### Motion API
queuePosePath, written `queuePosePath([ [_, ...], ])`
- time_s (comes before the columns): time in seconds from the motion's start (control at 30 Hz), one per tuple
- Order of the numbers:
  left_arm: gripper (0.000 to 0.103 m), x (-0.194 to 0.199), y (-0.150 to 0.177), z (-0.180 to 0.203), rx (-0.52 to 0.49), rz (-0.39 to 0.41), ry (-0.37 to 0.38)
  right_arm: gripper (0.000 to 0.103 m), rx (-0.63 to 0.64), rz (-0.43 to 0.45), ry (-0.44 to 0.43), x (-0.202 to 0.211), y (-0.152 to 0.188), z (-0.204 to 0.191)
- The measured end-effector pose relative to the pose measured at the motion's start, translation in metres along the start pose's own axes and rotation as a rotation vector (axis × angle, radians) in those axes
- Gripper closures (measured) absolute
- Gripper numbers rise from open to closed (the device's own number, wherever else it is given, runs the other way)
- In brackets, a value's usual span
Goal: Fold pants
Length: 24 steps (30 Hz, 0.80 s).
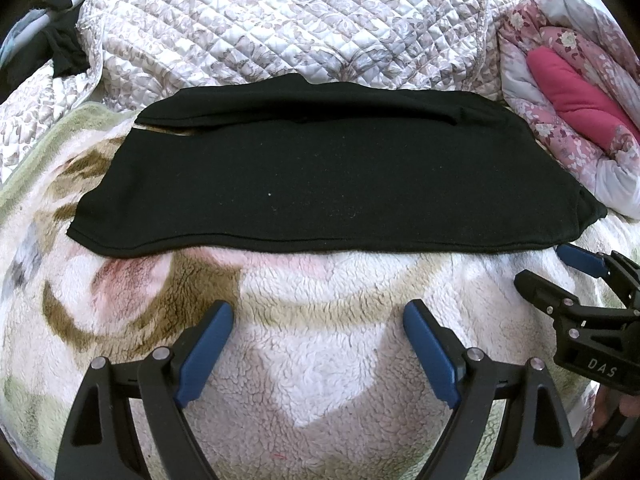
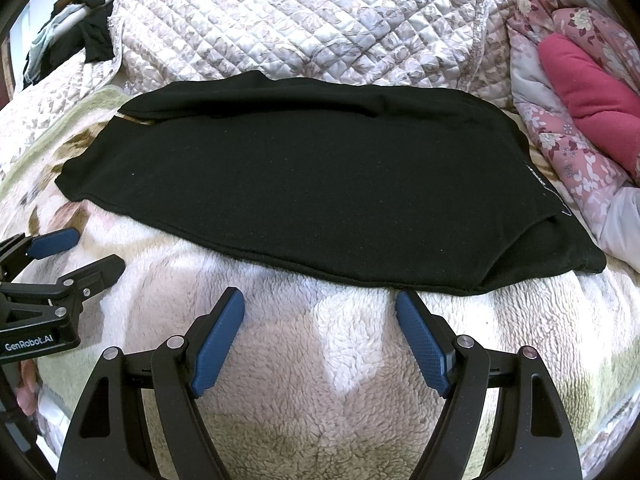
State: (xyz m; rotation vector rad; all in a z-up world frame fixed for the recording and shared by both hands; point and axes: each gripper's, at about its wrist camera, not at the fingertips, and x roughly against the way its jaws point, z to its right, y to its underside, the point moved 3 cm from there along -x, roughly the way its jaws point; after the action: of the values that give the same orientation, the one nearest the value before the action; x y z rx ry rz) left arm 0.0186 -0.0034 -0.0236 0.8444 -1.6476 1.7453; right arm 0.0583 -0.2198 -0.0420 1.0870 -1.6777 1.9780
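Observation:
Black pants (image 1: 332, 184) lie flat on a fluffy patterned blanket (image 1: 320, 340), folded lengthwise, legs to the left and waist to the right; they also show in the right wrist view (image 2: 320, 184). My left gripper (image 1: 318, 316) is open and empty, hovering just short of the pants' near edge. My right gripper (image 2: 320, 304) is open and empty, its right fingertip close to the near edge. The right gripper shows at the right edge of the left wrist view (image 1: 548, 268), and the left gripper shows at the left edge of the right wrist view (image 2: 92, 252).
A quilted white bedspread (image 1: 280, 28) is bunched behind the pants. A pink floral duvet with a magenta lining (image 1: 576, 96) lies at the right. Dark clothes (image 1: 60, 48) lie at the far left. The fluffy blanket (image 2: 320, 380) covers the near side.

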Motion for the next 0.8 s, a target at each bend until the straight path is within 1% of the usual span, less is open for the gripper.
queuePosePath([
  [0.6, 0.014, -0.0010, -0.0007, 0.0009, -0.003, 0.003, -0.002, 0.025, 0.002, -0.001, 0.001, 0.0008, 0.0006, 0.0010],
  [0.63, 0.014, -0.0003, -0.0039, 0.0063, -0.003, 0.004, -0.003, 0.025, 0.002, -0.001, 0.000, 0.0010, 0.0006, 0.0016],
  [0.8, 0.014, 0.0000, -0.0031, 0.0063, -0.003, 0.004, -0.003, 0.025, -0.006, -0.006, -0.012, 0.0004, -0.0027, -0.0020],
])
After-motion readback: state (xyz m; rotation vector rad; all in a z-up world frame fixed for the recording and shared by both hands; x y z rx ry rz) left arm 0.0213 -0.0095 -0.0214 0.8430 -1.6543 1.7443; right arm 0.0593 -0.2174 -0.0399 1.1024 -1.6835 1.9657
